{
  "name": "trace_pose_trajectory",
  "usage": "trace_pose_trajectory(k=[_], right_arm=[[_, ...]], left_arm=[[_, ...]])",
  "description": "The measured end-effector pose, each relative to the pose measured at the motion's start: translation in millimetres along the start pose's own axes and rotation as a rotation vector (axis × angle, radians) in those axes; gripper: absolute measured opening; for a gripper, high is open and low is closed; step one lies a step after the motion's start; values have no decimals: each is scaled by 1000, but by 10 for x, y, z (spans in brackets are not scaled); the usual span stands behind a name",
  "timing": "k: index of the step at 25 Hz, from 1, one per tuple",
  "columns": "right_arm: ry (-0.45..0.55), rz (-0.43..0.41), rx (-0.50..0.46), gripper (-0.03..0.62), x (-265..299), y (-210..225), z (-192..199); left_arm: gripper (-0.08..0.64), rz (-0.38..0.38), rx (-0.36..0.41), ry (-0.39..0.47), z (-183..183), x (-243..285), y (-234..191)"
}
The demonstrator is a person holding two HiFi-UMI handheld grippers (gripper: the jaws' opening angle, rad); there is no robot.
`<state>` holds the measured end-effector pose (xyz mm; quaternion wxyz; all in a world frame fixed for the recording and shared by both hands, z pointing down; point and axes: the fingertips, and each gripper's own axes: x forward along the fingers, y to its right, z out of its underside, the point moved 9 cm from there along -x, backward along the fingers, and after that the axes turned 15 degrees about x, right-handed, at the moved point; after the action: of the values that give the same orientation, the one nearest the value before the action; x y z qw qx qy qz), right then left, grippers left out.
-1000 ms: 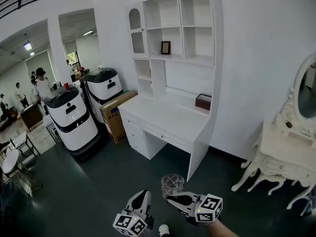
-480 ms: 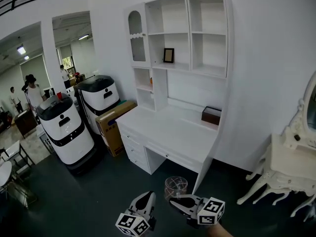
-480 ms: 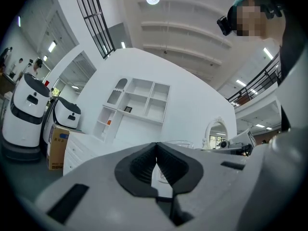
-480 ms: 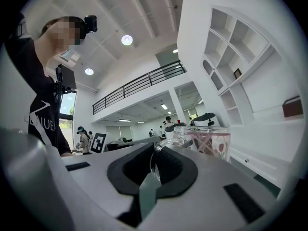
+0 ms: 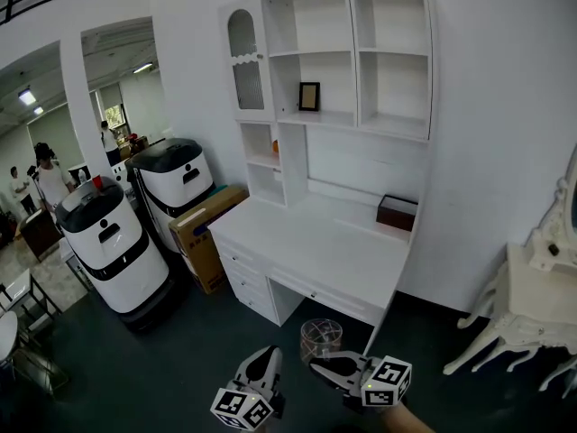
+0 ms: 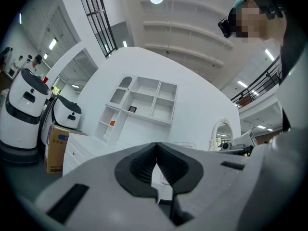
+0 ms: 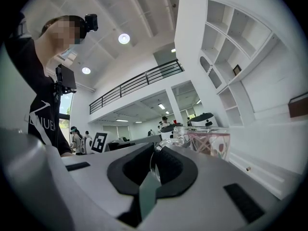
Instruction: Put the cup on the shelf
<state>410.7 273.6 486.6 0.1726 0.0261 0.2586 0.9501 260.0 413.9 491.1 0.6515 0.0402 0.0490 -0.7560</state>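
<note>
From the head view, the clear cup [image 5: 320, 338] hangs in the air in front of the desk [image 5: 315, 242], low and short of its front edge, well below the shelf [image 5: 388, 120] that stands on the desk's back. That view shows the right gripper [image 5: 332, 364] reaching to the cup's near side, but not how it grips. The right gripper view settles that: the jaws are pinched on the cup's thin glass handle [image 7: 161, 147], with the patterned cup [image 7: 206, 141] just past their tips. The left gripper [image 5: 263, 361] sits beside the right one, also in front of the desk. Its own view shows the left gripper [image 6: 156, 159] with the jaws pressed together and nothing between them (only the cup's rim peeks over them, faint). A small picture frame [image 5: 309, 96] on the shelf and a brown box [image 5: 397, 213] at the desk's back right show clearly only from the head. The person's right arm is cut off at the bottom edge.
</note>
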Motion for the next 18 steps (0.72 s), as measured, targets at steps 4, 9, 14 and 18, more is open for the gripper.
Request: trace_pose_trajectory(k=[4, 9, 14, 18], right_arm=[[-2, 5, 7, 11, 166, 240, -123], [-2, -7, 18, 11, 457, 656, -263], [-20, -29, 36, 11, 875, 1129, -484], [-20, -47, 28, 11, 1169, 1500, -774]], left_arm=[[8, 0, -13, 6, 61, 214, -217], [8, -15, -17, -2, 147, 499, -555], [8, -37, -5, -18, 178, 907, -1020], [8, -41, -2, -20, 129, 1349, -1390]])
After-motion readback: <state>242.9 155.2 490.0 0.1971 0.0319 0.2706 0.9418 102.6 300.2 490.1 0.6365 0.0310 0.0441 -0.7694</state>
